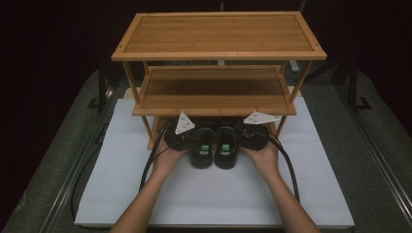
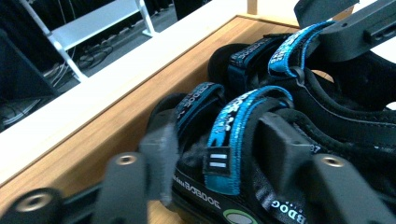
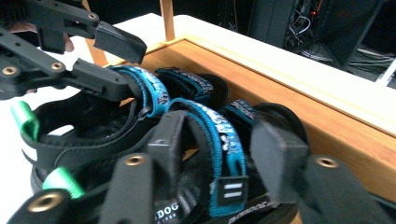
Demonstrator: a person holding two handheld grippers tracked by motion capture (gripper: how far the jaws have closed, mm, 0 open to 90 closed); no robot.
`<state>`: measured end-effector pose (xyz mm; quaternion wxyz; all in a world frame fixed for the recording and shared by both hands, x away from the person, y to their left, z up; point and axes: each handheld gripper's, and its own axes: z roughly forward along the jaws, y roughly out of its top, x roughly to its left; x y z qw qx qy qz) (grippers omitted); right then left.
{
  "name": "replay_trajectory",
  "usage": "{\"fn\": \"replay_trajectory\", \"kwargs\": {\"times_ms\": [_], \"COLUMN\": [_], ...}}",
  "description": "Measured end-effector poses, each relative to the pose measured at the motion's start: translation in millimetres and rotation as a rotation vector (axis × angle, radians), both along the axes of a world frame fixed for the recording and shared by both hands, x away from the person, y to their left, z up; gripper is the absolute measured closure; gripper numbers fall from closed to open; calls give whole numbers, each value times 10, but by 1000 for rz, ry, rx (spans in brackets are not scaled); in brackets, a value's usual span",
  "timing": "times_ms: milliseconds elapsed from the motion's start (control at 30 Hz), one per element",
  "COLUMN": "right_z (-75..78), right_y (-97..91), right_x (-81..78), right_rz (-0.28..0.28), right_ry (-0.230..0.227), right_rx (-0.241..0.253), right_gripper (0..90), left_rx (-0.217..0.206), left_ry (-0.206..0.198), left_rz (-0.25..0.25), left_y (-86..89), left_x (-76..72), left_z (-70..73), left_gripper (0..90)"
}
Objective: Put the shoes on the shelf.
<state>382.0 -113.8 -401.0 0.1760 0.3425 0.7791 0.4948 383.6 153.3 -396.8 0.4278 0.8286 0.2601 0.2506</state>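
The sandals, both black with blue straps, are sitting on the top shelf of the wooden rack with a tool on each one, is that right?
Not the top shelf. The high view shows the sandals at the rack's bottom level, heels out over the white mat. The rest holds: the left tool and right tool each straddle a blue strap.

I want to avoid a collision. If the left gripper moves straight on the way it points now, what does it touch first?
Its jaws already straddle the blue strap of the left sandal, so the left gripper would first press into that sandal. Beyond it lies the wooden shelf board; depth is unclear.
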Motion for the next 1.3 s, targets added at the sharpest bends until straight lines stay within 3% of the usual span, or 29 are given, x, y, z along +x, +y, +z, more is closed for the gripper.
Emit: {"fn": "replay_trajectory", "kwargs": {"times_ms": [100,167,233,433,600,700,1100,1300], "right_z": [16,37,59,130,176,150,-48,-233], "right_y": [-6,-11,-16,-60,-112,-146,-256,-202], "right_x": [-11,-26,-47,-134,-256,-349,-624,-653], "right_rz": [-2,-3,2,20,29,34,18,5], "right_ry": [-1,-3,-2,9,18,36,107,149], "right_rx": [3,10,13,23,19,15,-42,-58], "right_gripper": [452,427,412,390,362,341,219,173], "left_rx": [-16,-65,-89,-104,-112,-103,-59,-28], "left_ry": [21,49,48,52,82,122,182,217], "left_rz": [2,-8,-15,-38,-52,-60,-69,-49], "left_y": [16,47,70,108,181,222,349,308], "left_x": [-6,-11,-31,-166,-304,-383,-680,-664], "left_z": [9,28,68,180,200,147,-165,-330], "left_gripper": [418,386,383,370,346,300,183,150]}}
